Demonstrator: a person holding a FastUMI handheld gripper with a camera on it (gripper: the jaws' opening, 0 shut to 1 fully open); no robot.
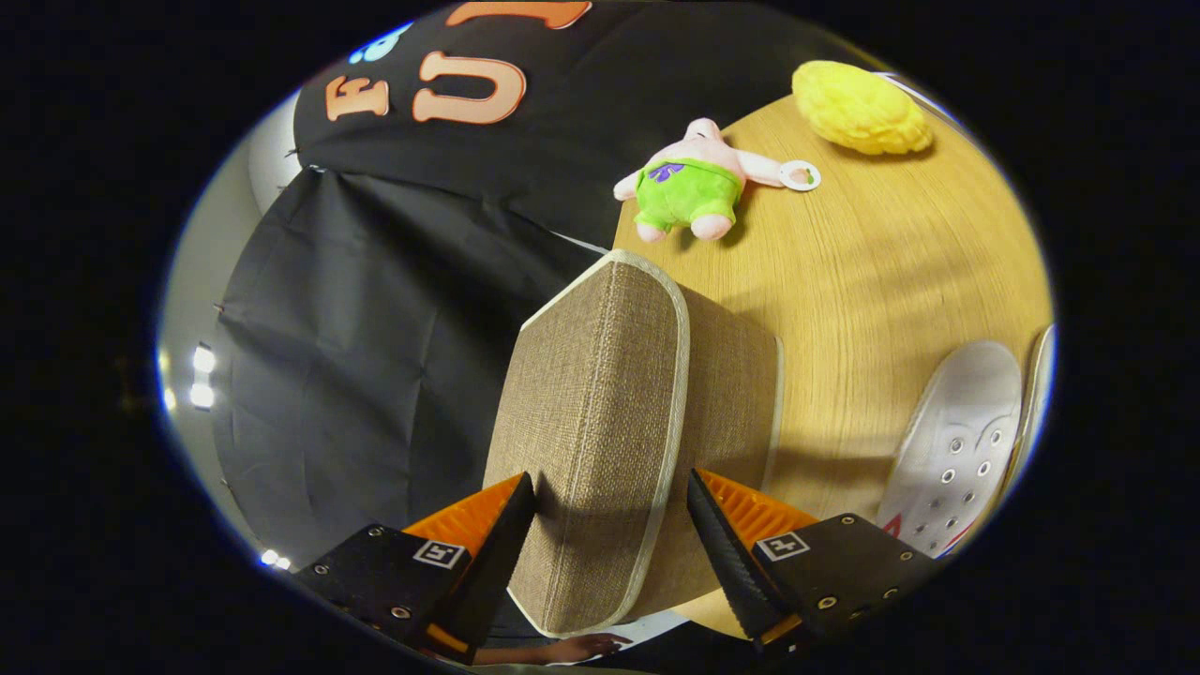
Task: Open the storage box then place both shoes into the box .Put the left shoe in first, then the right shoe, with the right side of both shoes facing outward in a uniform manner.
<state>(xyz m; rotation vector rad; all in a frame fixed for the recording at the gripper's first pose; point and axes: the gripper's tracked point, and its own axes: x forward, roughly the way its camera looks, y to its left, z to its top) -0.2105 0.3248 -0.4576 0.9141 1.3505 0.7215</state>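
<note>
Fingers of our gripper [611, 511] straddle the beige woven-fabric storage box [600, 422] at the bench's [872, 281] near edge; whether they press it, we cannot tell. We judge it light, stiff-panelled, grippy; best held at the piped lid edge. White canvas shoe [956, 450] alongside.

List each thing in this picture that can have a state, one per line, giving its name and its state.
Beige woven fabric storage box lid: raised on edge, between the fingers.
Gripper: fingers on either side of the lid; contact unclear.
White canvas shoe: lying on the wooden table, outside the box.
Pink plush toy in green shorts: lying on the table.
</note>
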